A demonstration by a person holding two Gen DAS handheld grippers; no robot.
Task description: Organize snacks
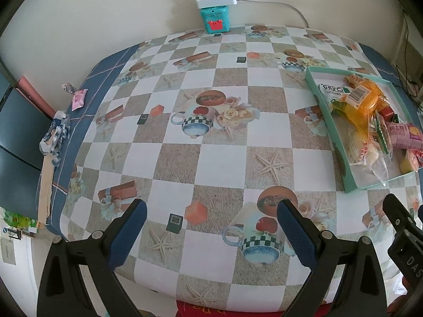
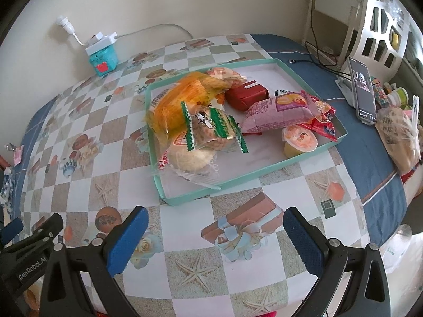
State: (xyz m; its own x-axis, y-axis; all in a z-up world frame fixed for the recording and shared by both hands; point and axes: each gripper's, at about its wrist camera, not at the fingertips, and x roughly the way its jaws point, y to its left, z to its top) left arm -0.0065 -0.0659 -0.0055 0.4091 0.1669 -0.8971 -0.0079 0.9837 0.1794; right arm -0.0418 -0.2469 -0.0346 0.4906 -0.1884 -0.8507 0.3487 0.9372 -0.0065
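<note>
Right wrist view shows the teal tray (image 2: 238, 179) holding an orange bag (image 2: 177, 100), a red box (image 2: 247, 95), a pink packet (image 2: 280, 111), rice crackers (image 2: 211, 129) and a jelly cup (image 2: 300, 138). Wide free tablecloth (image 1: 211, 163) lies to its left. "GenRobot.AI" is printed on the left gripper (image 1: 211, 227). The right gripper (image 2: 215, 232) and the left one both stand wide apart, holding nothing.

One teal tray (image 2: 264, 170), one phone (image 2: 363, 92), one power strip (image 2: 101, 43), two tools (image 2: 215, 237).
</note>
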